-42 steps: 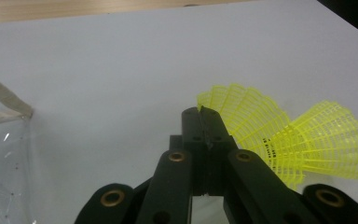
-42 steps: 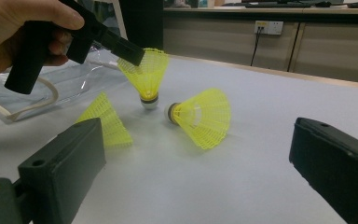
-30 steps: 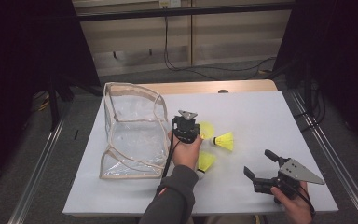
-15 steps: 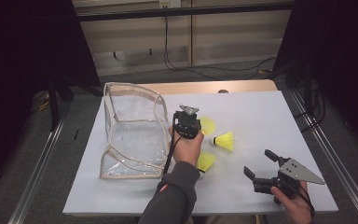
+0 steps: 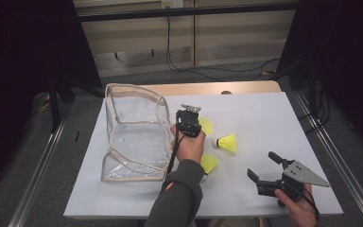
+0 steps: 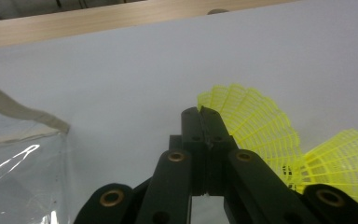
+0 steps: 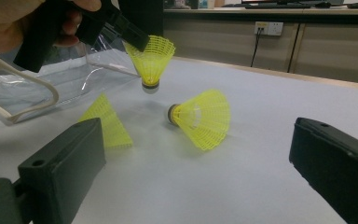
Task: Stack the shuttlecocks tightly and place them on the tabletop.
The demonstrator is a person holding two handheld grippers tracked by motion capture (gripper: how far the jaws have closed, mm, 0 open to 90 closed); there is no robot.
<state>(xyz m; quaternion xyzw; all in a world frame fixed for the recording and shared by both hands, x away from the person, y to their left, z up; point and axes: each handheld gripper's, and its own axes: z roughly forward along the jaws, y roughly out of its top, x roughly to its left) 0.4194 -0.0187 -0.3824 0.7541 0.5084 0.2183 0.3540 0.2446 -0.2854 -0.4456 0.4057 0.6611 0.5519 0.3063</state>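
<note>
Left gripper: fingers pinched together on the skirt rim of a yellow shuttlecock. In the right gripper view that shuttlecock hangs cork-down, clear of the bench, its long axis near upright. In the left gripper view the skirt fans out to the right of the closed fingertips.

Clear plastic bag: stands on the bench to the left of the held shuttlecock in the high view, just beside the left hand; its mouth appears to face up, though the transparent film makes the rim hard to trace.

Right gripper: fingers spread wide, holding nothing, resting low at the near right of the bench, well apart from the bag.

Two more shuttlecocks lie on the bench: the middle shuttlecock on its side, cork toward the bag, and the near shuttlecock partly behind the left hand.

Judgement: the work in hand appears to be loading shuttlecocks into the bag. The left gripper is the nearer; the coming move runs leftward from the fingers to the bag.
</note>
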